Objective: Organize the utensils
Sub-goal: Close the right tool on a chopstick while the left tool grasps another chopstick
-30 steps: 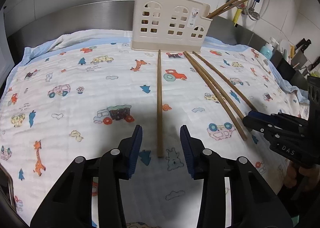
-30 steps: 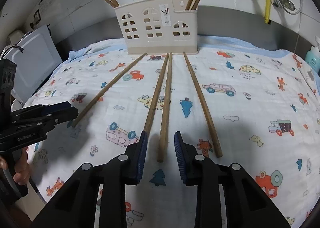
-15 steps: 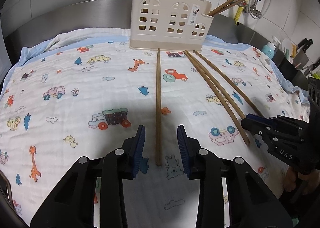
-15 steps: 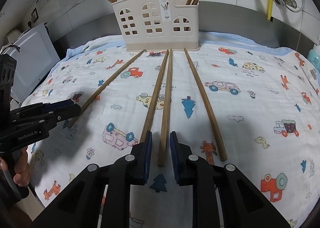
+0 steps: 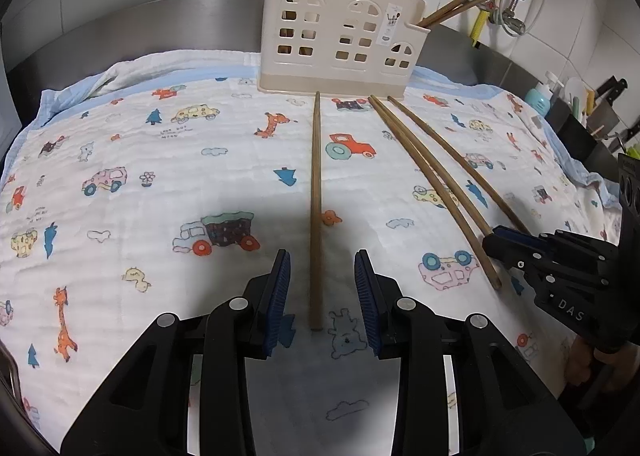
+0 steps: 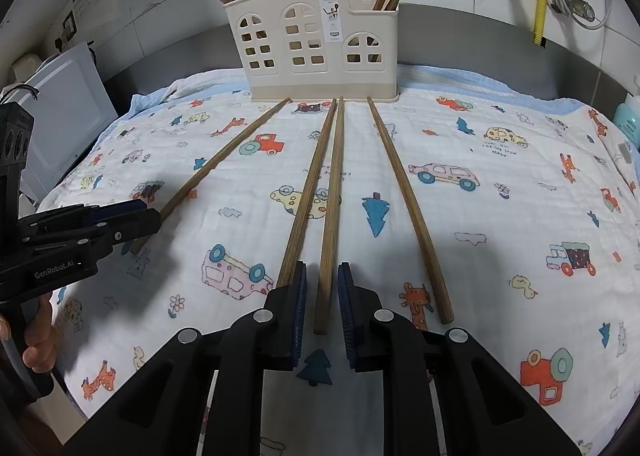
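Four chopsticks lie on the printed cloth (image 6: pixel 500 215), all fanning out from the foot of the cream utensil holder (image 6: pixel 320 47), thin tips nearest it. The one in hand is the right chopstick of the middle pair (image 6: pixel 330 223); its thick end sits between the fingers of the right gripper (image 6: pixel 322 312), whose jaws are nearly closed around it but show a sliver of gap each side, so no grip yet. Its twin (image 6: pixel 308 191) lies touching beside it (close enough to get nipped too). Farther left of the holder, the lone chopstick (image 5: pixel 316 207) lies between the wide-open jaws of the left gripper (image 5: pixel 322 296).

This looks like the pickup step. Next, each gripper must close on its stick alone, lift, tip it upright and drop it into a holder compartment among the chopsticks already standing there.
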The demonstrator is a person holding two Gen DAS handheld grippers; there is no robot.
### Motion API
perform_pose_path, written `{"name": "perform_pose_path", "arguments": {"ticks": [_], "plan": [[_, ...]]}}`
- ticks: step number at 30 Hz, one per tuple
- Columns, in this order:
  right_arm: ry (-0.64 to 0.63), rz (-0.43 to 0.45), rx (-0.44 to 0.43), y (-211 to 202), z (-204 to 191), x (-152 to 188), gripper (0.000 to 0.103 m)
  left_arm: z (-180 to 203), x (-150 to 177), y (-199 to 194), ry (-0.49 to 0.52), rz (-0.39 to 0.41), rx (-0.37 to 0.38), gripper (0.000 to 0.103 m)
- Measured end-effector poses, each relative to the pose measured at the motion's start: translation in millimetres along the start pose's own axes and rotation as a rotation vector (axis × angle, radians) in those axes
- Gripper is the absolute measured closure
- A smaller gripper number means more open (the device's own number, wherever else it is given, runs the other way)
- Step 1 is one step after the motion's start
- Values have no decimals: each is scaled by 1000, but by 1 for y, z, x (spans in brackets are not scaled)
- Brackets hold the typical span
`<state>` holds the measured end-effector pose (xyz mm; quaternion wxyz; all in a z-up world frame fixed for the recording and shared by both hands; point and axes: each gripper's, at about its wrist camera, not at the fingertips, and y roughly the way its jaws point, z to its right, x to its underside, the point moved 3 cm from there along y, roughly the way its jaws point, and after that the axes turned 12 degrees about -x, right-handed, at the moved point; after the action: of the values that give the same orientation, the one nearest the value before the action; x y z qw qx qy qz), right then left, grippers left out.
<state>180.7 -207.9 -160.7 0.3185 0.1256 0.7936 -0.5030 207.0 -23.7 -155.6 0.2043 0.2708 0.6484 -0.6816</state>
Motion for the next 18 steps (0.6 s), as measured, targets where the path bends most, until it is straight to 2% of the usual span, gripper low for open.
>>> {"name": "perform_pose_path", "arguments": {"ticks": [6,11,18], "plan": [[-27,-5,26,2,-4,1,89,1,-1,3,-1,-6,3,70],[-36,-1,44,2,-4,1,94,2,-1,8,-1,-19,4,79],[-45,-2,51,2,-4,2,94,3,-4,12,-11,-24,6,79]]}}
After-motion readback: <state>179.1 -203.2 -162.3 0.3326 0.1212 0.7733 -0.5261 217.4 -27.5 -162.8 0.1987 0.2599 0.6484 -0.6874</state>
